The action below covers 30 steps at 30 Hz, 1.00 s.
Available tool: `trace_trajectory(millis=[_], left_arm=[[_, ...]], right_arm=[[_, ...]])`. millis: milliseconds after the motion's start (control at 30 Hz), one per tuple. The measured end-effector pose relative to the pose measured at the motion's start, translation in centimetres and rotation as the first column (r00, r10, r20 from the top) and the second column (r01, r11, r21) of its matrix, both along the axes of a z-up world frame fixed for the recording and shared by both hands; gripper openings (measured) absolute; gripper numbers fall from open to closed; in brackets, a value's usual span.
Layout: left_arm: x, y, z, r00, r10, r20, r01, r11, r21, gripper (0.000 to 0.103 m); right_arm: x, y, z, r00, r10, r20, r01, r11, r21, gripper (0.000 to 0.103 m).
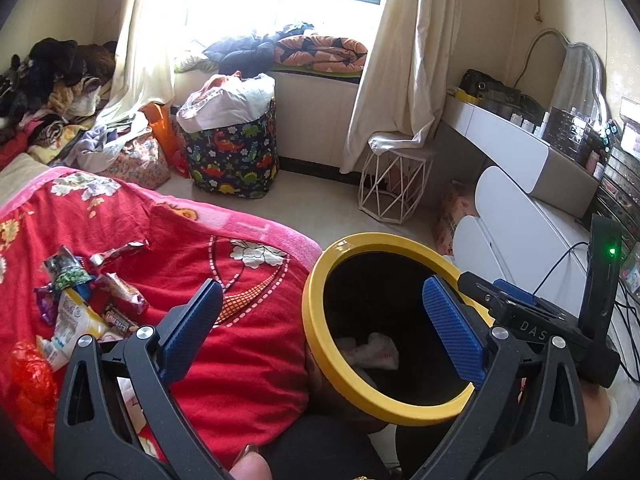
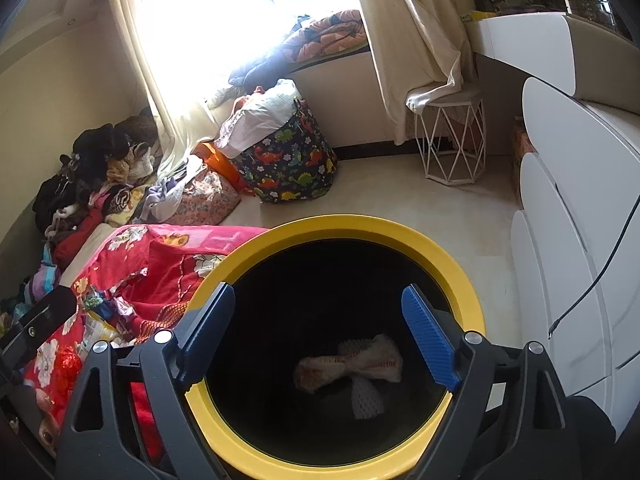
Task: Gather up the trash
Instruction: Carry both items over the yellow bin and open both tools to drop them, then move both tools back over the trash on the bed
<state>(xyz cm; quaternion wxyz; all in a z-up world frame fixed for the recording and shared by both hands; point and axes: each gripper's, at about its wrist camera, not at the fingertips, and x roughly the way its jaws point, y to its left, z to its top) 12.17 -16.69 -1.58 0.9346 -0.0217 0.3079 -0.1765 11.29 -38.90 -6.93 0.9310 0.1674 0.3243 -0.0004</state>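
Both of my tools gape empty: right tool (image 2: 318, 338) over the yellow-rimmed bin (image 2: 460, 276), crumpled wrappers (image 2: 360, 364) at its bottom; left tool (image 1: 320, 328) between bin and bed (image 1: 248, 344). Snack wrappers (image 1: 80, 300) litter the bed's red floral blanket; their print is unreadable.

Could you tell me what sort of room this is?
Most likely a bedroom: a bed with a red floral blanket, a vanity mirror over a dressing table, and curtains by the window.
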Motion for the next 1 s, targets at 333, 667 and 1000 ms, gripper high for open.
trace_trajectory(millis=[333,667,1000], left_arm=[[-0.9,2.8,0.9,0.996,0.066,0.055,-0.067,0.998,0.004,0.092],[-1.6,6.1,1.8,0.987,0.136,0.090,-0.137,0.991,0.000,0.092],[-2.5,9.9,2.7,0.967,0.219,0.127,-0.218,0.976,-0.025,0.092]], right_arm=[[-0.6,2.8,1.0,0.996,0.065,0.055,-0.063,0.997,-0.038,0.085],[-1.6,6.8,2.2,0.981,0.159,0.109,-0.152,0.986,-0.071,0.089],[-2.4,10.9,3.0,0.962,0.245,0.120,-0.234,0.967,-0.103,0.092]])
